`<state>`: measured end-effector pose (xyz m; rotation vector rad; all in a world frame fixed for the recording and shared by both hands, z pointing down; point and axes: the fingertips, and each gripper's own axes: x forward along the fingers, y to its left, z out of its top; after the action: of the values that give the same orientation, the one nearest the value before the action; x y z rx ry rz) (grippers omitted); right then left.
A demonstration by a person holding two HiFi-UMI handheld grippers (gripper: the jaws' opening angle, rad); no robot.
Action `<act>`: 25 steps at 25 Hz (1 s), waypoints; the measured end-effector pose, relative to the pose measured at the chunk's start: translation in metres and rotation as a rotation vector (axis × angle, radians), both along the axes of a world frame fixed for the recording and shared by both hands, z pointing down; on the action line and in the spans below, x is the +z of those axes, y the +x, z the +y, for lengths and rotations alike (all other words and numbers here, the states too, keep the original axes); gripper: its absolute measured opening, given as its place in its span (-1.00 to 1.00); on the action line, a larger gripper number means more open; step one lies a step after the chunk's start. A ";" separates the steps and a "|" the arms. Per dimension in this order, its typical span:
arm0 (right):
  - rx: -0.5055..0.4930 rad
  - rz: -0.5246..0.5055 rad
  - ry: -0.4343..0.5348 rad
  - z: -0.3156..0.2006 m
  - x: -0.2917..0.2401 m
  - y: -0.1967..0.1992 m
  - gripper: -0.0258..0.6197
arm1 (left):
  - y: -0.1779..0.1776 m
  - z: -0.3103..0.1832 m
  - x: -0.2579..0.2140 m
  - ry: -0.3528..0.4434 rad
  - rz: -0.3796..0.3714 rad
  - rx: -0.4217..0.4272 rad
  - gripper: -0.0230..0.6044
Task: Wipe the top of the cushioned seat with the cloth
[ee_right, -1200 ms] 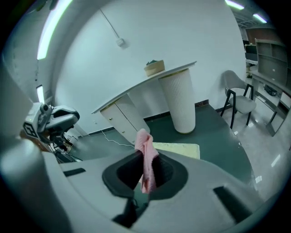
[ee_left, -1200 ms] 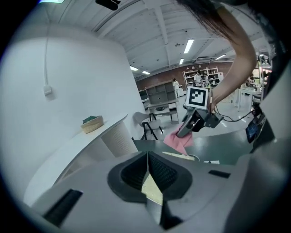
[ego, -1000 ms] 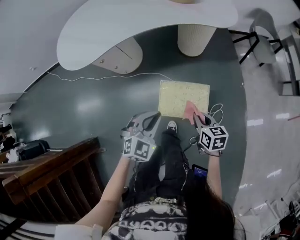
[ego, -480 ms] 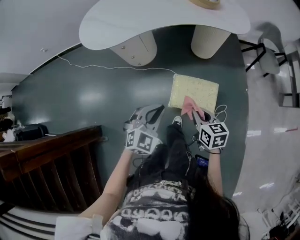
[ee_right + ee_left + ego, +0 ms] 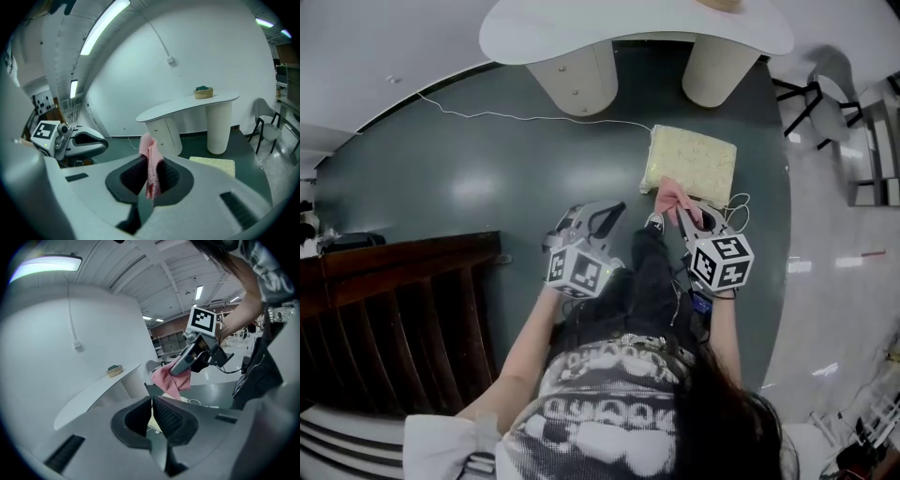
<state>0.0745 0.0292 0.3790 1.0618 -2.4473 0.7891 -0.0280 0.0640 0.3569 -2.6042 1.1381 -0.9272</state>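
The right gripper (image 5: pixel 682 216) is clamped on a small pink cloth (image 5: pixel 673 197), just right of centre in the head view. In the right gripper view the cloth (image 5: pixel 151 161) is pinched between the two dark pads, with a loose fold above them and a short tail below.

The pale yellow square cushioned seat (image 5: pixel 694 161) lies flat on the dark green floor (image 5: pixel 469 197), in the upper right of the head view, just below the white curved-top table (image 5: pixel 628 28). The cloth overlaps the seat's near left corner there. In the right gripper view, though, the seat (image 5: pixel 213 165) sits lower and further ahead, so I judge that the cloth is not yet touching it.

The left gripper (image 5: pixel 606 217) hangs at mid-frame, left of the seat, its jaws pressed together on nothing.

To wipe well, the right gripper should come down until the loose fold spreads over the fabric, tilted so that cloth rather than the hard jaw tips rubs the top. Overlapping strokes from the near edge to the far edge would cover the whole top.

The seat looks light and may slide, so the left gripper could steady its left edge. A thin white cable (image 5: pixel 733 214) coils just beside the near right corner and should not be snagged.
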 end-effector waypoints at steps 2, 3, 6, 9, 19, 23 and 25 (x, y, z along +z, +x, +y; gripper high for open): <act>0.011 -0.015 0.021 0.018 -0.009 -0.002 -0.89 | -0.001 0.019 -0.005 0.010 -0.006 0.010 -0.89; 0.014 -0.016 0.030 0.027 -0.012 -0.002 -0.89 | -0.002 0.028 -0.007 0.017 -0.008 0.013 -0.89; 0.019 -0.016 0.055 0.052 -0.021 -0.004 -0.89 | -0.008 0.053 -0.015 0.038 -0.005 0.010 -0.89; 0.017 -0.028 0.078 0.073 -0.029 -0.008 -0.89 | -0.012 0.074 -0.020 0.054 0.005 0.001 -0.89; 0.001 -0.015 0.150 0.127 -0.045 -0.007 -0.89 | 0.004 0.121 -0.033 0.104 0.044 0.014 -0.89; -0.013 -0.010 0.162 0.138 -0.049 -0.007 -0.89 | 0.012 0.130 -0.040 0.118 0.049 0.027 -0.89; -0.020 -0.008 0.163 0.141 -0.050 -0.008 -0.89 | 0.013 0.133 -0.043 0.121 0.051 0.031 -0.89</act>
<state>0.0664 0.1706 0.3288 1.0914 -2.5610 0.5967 -0.0149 0.1968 0.3139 -2.5538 1.1259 -0.7648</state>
